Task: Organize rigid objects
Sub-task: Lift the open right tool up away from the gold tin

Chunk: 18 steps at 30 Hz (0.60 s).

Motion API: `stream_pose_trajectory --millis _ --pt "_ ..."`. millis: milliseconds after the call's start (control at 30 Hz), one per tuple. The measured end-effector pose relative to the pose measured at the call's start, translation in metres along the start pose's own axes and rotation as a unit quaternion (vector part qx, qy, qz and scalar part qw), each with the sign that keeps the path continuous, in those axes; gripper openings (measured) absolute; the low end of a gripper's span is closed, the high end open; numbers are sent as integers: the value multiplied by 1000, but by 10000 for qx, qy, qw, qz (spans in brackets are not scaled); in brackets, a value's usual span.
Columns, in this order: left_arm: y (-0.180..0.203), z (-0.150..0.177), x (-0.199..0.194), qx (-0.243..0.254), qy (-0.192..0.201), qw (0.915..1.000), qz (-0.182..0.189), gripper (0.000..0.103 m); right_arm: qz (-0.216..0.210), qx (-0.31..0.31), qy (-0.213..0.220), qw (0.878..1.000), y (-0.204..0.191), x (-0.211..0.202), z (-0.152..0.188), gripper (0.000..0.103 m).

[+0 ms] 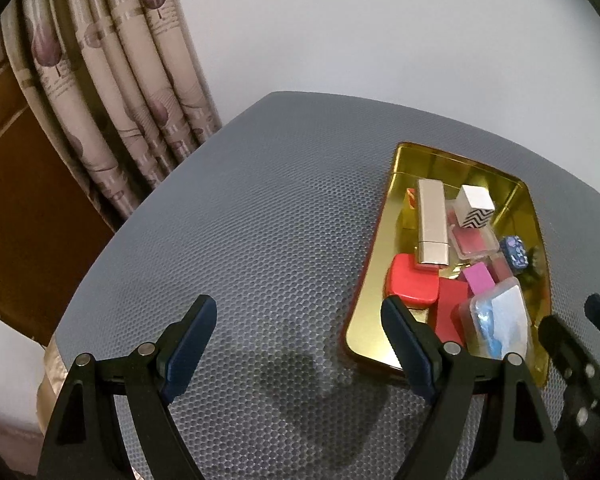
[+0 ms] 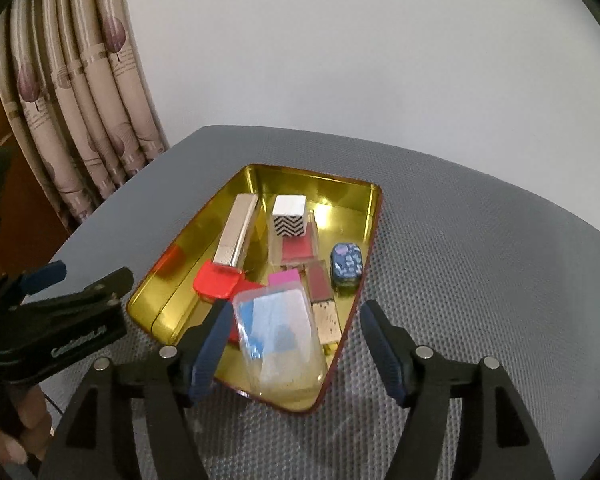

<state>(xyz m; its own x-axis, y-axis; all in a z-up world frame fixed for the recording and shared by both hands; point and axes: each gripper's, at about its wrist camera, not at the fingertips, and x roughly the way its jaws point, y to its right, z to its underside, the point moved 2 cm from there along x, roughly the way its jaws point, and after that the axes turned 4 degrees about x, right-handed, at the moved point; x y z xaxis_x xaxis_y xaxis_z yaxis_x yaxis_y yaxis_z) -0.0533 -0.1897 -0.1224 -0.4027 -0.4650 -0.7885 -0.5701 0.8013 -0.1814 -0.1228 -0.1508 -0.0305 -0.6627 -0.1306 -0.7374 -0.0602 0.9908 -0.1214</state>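
Observation:
A gold tin tray [image 1: 424,166] [image 2: 300,178] on the grey mat holds several small rigid items: a long silver case [image 1: 432,222] [image 2: 238,228], a white zigzag cube [image 1: 477,205] [image 2: 289,220], a red box [image 1: 412,282] [image 2: 216,282], a pink block [image 1: 480,278] [image 2: 285,279], a blue patterned tin [image 1: 514,252] [image 2: 346,266] and a clear box with blue contents [image 1: 500,326] [image 2: 278,340]. My left gripper [image 1: 300,344] is open and empty, left of the tray. My right gripper [image 2: 296,350] is open, its fingers either side of the clear box without touching it.
The grey honeycomb mat [image 1: 260,220] [image 2: 480,260] covers a small table. A patterned curtain [image 1: 112,80] [image 2: 68,100] hangs at the back left beside a brown wooden panel [image 1: 24,200]. A white wall stands behind.

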Motion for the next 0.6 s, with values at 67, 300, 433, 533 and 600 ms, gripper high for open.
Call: stream_pose_trajectory --millis 67,300,433,533,600 --pt "3 0 -1 20 21 10000 16 82 16 -62 8 10000 -3 -2 3 71" --pt "14 -1 -3 170 76 9998 -2 82 -51 -58 -71 9999 5 -7 15 73" --pt "16 -1 -3 174 66 9998 41 82 -72 -77 -89 9999 5 -7 17 73" --pt "18 -1 -3 215 68 9997 59 82 -93 -99 -154 9998 3 -4 19 73" --pt "19 0 -3 249 63 9997 28 82 -84 -109 -170 9998 2 -3 20 73"
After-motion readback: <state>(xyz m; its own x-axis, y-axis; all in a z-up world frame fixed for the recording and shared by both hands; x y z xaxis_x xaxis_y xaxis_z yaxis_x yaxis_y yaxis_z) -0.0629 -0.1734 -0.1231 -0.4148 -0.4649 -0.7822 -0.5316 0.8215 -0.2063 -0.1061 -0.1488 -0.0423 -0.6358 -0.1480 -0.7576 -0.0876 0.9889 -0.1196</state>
